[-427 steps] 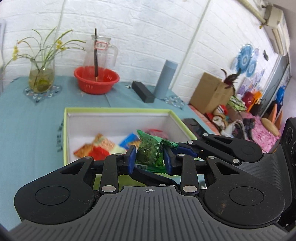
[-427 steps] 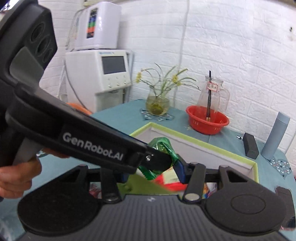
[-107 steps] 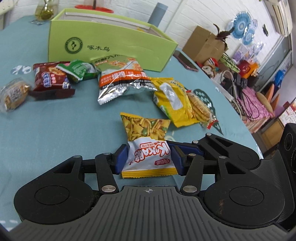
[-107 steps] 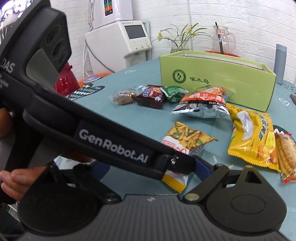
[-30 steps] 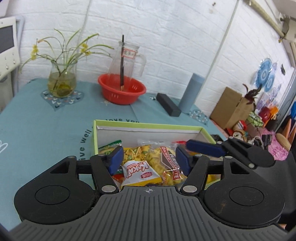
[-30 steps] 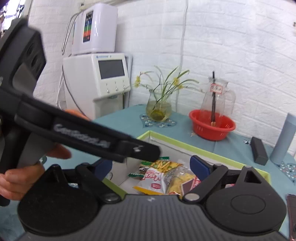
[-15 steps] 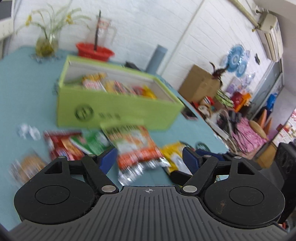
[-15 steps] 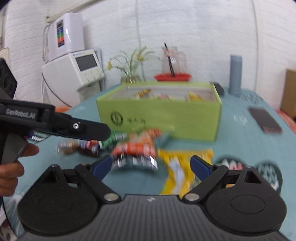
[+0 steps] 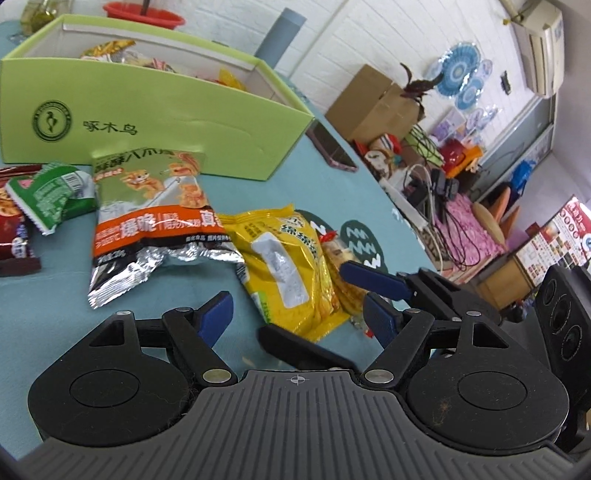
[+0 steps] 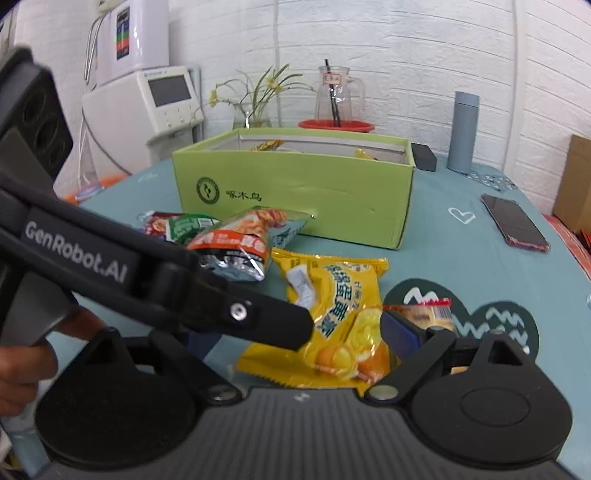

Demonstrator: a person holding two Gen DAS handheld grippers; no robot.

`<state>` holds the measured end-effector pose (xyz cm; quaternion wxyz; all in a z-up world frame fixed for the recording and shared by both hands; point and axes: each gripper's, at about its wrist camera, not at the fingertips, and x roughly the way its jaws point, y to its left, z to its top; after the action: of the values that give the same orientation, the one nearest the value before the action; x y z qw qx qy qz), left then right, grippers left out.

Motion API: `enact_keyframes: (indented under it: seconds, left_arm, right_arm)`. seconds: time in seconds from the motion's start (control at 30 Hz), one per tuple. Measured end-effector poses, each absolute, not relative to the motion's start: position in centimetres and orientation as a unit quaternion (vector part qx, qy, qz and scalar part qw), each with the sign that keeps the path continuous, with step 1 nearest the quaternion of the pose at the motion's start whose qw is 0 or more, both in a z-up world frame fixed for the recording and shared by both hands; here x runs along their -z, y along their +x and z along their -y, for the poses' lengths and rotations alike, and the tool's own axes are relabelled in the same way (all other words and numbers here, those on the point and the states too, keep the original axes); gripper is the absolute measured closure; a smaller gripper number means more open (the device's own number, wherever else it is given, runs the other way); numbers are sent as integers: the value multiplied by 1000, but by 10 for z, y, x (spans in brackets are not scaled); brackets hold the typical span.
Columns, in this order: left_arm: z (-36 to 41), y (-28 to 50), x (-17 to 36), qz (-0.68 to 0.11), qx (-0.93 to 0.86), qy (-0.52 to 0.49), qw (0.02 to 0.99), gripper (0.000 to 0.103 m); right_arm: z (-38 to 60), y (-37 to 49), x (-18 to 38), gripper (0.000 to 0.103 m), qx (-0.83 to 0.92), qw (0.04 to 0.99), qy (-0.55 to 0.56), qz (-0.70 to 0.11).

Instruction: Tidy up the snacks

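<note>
In green box (image 10: pixel 295 192): snack packets (image 9: pixel 110 50); both tools spread wide, nothing held.

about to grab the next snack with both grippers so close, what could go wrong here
1. Both grippers hang open over the yellow bag, the left gripper crossing the right gripper's jaws, so they could collide.
2. The cracker pack lies against the bag and may get pinched too.
3. The slick bag could slip out.

Lived-in home room: white brick walls (image 10: pixel 406 55), round table with teal cloth (image 10: pixel 461 258), flower vase (image 10: pixel 255 114), water dispenser (image 10: pixel 147 88), wall air conditioner (image 9: pixel 539 33), cluttered cardboard box (image 9: pixel 373 103), tangled cables (image 9: pixel 443 218).
</note>
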<state>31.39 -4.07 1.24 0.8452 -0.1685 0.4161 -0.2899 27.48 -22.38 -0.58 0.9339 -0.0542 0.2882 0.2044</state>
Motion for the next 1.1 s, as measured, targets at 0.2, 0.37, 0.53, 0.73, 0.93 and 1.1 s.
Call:
enact_keyframes:
  seconds: [0.2,0.37,0.53,0.73,0.93,1.1]
  left_arm:
    - [41,333,-2,-434,289,-180,834,49]
    - [44,329,2,-442,291,-160,833,71]
    - [34,300,0,-442,287,-143,838,74]
    - [17,248,-1,-440,279,-138,842,70]
    - [0,233,-9,-420,259,-143,858,43]
    - [1,240,-4,-428,267,-155,850,42]
  right_arm:
    - [218,300,22,10,-210,919,-76,-324]
    - [201,283,25,10,-221,916,-100,-319]
    - [191,254,21,10,-232,915,-91,-317]
    - [177,207,19,10,-254,911,-85,-314]
    - [179,195,13,10,-247,917,-79,-304]
    - [182,198,16,10,-239,917,-77,-310]
